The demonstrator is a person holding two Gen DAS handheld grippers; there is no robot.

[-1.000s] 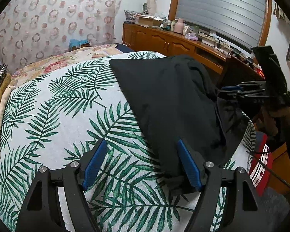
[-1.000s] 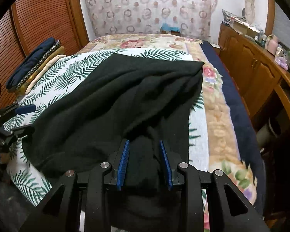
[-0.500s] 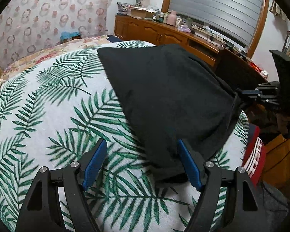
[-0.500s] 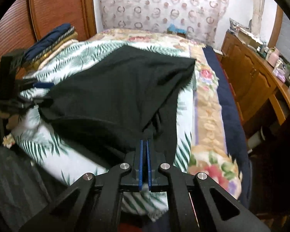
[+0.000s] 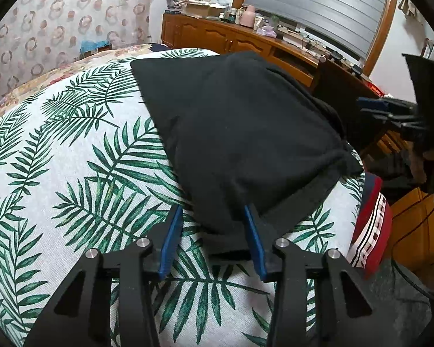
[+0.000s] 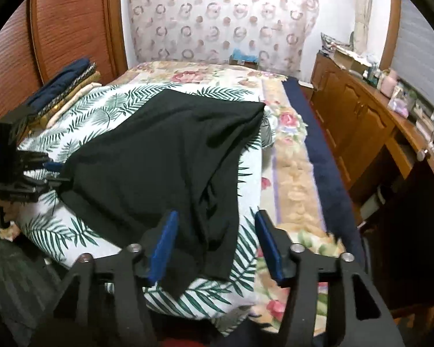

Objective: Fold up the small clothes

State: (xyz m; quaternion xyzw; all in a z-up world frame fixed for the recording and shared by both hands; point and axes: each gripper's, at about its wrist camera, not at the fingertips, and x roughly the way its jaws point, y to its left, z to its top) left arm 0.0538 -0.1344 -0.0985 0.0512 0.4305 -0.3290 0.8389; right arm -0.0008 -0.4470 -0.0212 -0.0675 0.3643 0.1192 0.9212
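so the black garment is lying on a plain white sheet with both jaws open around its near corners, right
Not quite: the sheet is not plain. The black garment lies on a white sheet printed with green palm leaves, as the left wrist view shows. The rest holds: the left gripper and right gripper each stand open at a near corner, the left closing, the right just opened.

1. One black garment is counted, spread on the bed.
2. One palm-leaf sheet is recorded beneath it.
3. Two grippers are noted: left gripper and right gripper.
4. One stack of folded cloths is observed beside the wooden panel.
5. One wooden sideboard is counted.
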